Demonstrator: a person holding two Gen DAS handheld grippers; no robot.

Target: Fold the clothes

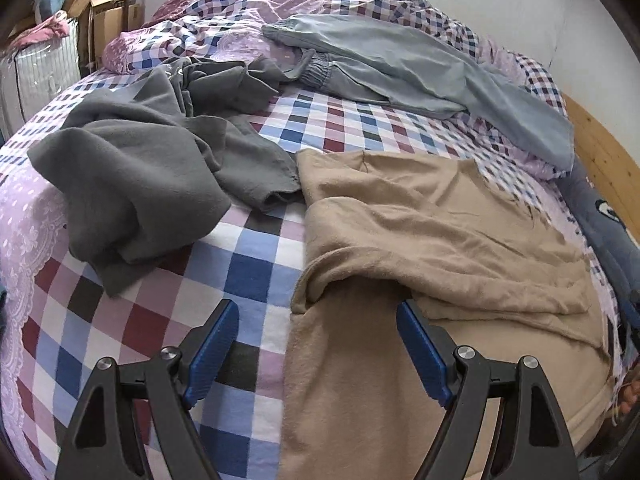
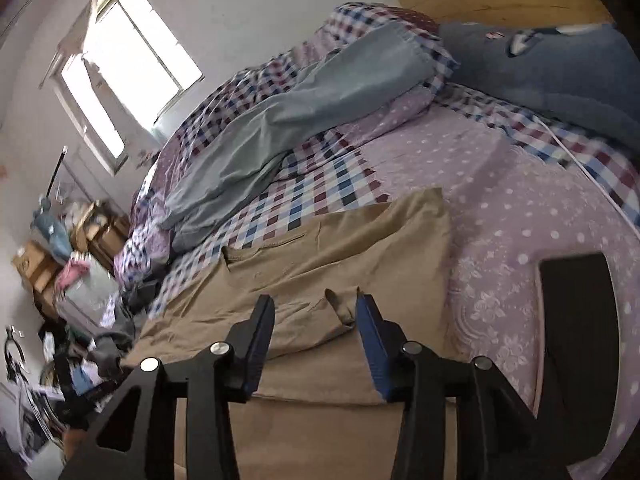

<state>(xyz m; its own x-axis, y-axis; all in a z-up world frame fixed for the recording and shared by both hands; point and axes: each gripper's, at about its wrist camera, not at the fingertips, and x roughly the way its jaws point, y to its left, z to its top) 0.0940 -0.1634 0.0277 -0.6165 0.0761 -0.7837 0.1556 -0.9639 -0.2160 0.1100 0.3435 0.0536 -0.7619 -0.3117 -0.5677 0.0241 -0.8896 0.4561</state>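
Observation:
A beige garment (image 1: 432, 224) lies spread on the checked bed, its near part hanging toward me. My left gripper (image 1: 318, 312) is open just above the garment's near left fold, with nothing between its blue pads (image 1: 420, 344). In the right wrist view the same beige garment (image 2: 320, 248) lies flat, and my right gripper (image 2: 316, 308) is open over a raised corner of it. A crumpled grey garment (image 1: 136, 176) lies to the left. Light blue trousers (image 1: 400, 68) stretch across the back of the bed.
The bed (image 1: 248, 264) has a checked and lilac dotted cover. A wooden headboard (image 1: 604, 160) and a blue pillow (image 2: 552, 68) are at the right. A black flat object (image 2: 576, 320) lies on the lilac cover. Boxes and clutter (image 1: 104, 12) stand beyond the bed by a window (image 2: 120, 56).

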